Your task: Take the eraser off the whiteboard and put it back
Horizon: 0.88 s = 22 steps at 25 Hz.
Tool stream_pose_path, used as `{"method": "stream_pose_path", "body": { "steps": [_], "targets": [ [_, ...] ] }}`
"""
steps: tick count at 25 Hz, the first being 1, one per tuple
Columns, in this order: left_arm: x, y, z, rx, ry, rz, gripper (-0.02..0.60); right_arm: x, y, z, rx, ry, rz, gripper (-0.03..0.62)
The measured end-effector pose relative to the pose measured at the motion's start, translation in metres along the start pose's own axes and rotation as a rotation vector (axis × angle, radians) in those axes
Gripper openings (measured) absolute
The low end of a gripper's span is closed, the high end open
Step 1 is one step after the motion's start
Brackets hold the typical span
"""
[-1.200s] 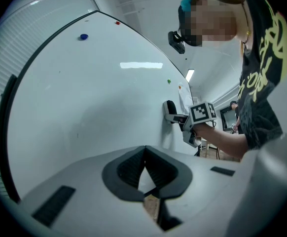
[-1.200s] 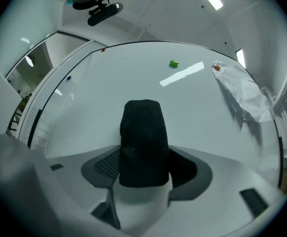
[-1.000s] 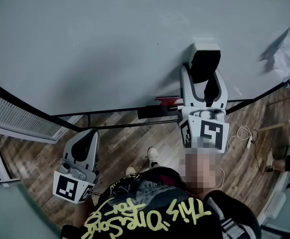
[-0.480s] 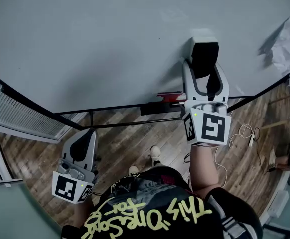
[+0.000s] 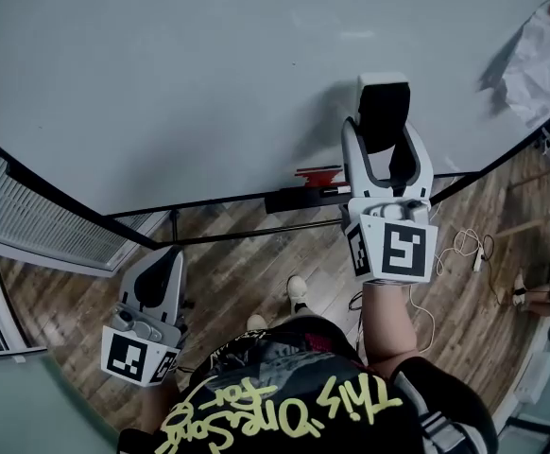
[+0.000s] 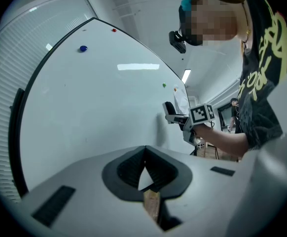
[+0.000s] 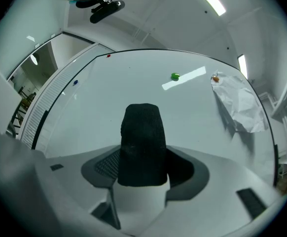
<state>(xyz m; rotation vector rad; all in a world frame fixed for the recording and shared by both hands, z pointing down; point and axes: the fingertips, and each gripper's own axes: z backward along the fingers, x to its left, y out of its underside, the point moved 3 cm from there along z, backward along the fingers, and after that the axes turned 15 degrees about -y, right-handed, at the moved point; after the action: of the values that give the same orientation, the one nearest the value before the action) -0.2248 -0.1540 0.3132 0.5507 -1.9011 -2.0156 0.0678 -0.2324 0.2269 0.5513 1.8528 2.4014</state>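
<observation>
In the head view my right gripper [image 5: 386, 129] is shut on the eraser [image 5: 385, 107], a white block with a black felt face, held up in front of the whiteboard [image 5: 162, 83]. The right gripper view has the eraser [image 7: 142, 142] standing upright between the jaws with the board behind it. The left gripper view catches that eraser [image 6: 169, 110] close to the board; I cannot tell whether they touch. My left gripper [image 5: 166, 255] hangs low at the left over the floor, its jaws [image 6: 144, 164] shut on nothing.
A red marker [image 5: 318, 172] lies on the board's tray [image 5: 299, 200] just left of my right gripper. Crumpled white paper [image 5: 530, 55] is stuck at the board's right. A green magnet [image 7: 175, 76] and a blue magnet [image 6: 83, 48] sit higher up. A cable [image 5: 464, 249] lies on the wooden floor.
The head view has shifted a little, so the board's tray sits higher in frame. My right gripper keeps hold of the eraser by the board. The left gripper has not moved.
</observation>
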Motion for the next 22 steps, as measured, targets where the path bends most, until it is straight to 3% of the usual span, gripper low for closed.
{"method": "stream_pose_path", "body": {
  "steps": [22],
  "targets": [
    [-0.018, 0.004, 0.026, -0.017, 0.109, -0.001, 0.008, 0.035, -0.027, 0.085, -0.021, 0.025, -0.039, 0.262]
  ]
}}
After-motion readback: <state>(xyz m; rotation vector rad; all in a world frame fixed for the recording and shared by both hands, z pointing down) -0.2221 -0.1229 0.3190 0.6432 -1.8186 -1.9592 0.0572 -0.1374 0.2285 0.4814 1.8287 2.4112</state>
